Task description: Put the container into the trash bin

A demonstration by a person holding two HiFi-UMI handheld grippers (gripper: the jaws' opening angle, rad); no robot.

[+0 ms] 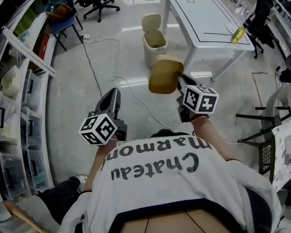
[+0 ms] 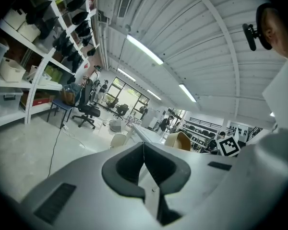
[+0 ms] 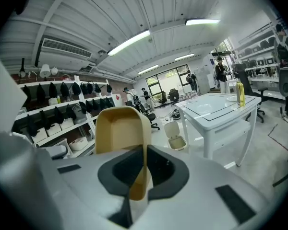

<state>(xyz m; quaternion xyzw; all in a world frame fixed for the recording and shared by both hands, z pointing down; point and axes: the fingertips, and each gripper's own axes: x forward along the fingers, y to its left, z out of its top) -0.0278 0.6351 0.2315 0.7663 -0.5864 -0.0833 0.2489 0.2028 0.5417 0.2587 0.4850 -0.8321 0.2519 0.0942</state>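
A tan plastic container (image 1: 165, 74) is held up in front of me, my right gripper (image 1: 178, 83) shut on its rim. In the right gripper view the container (image 3: 122, 133) stands upright between the closed jaws of my right gripper (image 3: 144, 169), its hollow side facing the camera. The beige trash bin (image 1: 154, 41) stands on the floor beyond it with its lid up, beside the white table (image 1: 203, 23); the bin (image 3: 175, 137) also shows in the right gripper view. My left gripper (image 1: 112, 100) hangs lower left, and in its own view my left gripper (image 2: 144, 163) is shut on nothing.
A yellow bottle (image 1: 238, 34) stands on the table's right edge. Shelving with storage boxes (image 1: 17, 91) lines the left side. A cable (image 1: 120, 77) trails across the floor toward me. Office chairs (image 1: 98, 0) stand at the back, and a black frame chair (image 1: 262, 137) is at my right.
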